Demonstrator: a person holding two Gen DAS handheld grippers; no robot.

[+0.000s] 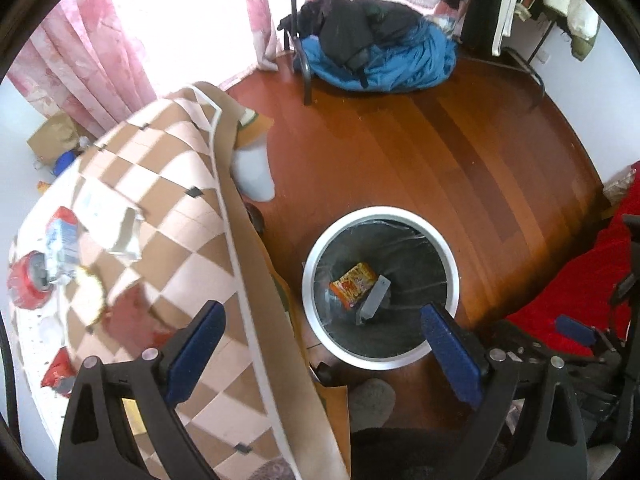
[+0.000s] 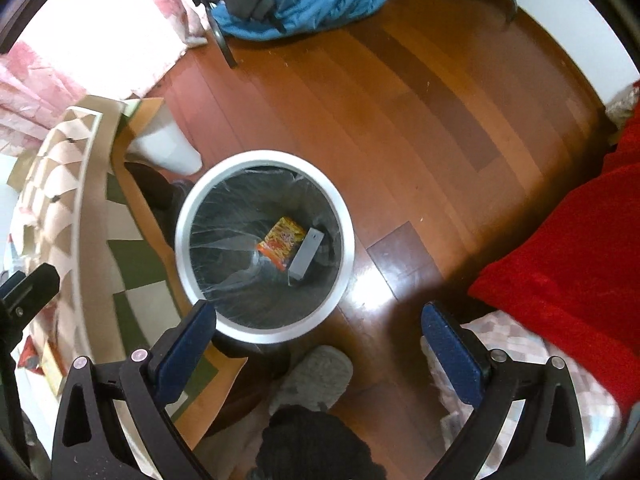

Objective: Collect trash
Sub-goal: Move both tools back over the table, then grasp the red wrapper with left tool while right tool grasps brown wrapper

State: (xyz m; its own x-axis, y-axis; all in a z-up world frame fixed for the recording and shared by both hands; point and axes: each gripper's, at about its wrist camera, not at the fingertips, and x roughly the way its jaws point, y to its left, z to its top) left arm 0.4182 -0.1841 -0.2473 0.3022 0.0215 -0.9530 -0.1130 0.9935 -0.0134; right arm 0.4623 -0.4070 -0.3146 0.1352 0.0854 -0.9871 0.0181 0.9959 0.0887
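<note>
A round white-rimmed trash bin (image 1: 452,268) with a clear liner stands on the wooden floor; it also shows in the right wrist view (image 2: 348,220). Inside lie an orange snack wrapper (image 1: 354,284) (image 2: 282,242) and a grey flat piece (image 1: 374,300) (image 2: 305,257). My left gripper (image 1: 322,316) is open and empty above the bin's near rim. My right gripper (image 2: 318,316) is open and empty just right of the bin. On the checkered table (image 1: 180,216) at left lie a red can (image 1: 30,280), a crumpled plastic wrapper (image 1: 62,236), torn paper (image 1: 124,236) and a red packet (image 1: 58,368).
A chair with blue and black clothes (image 1: 380,52) stands at the far side. A red blanket (image 2: 568,248) lies at right. A slippered foot (image 2: 316,376) is near the bin. Pink curtains (image 1: 80,60) hang behind the table. The tablecloth edge (image 1: 248,280) hangs next to the bin.
</note>
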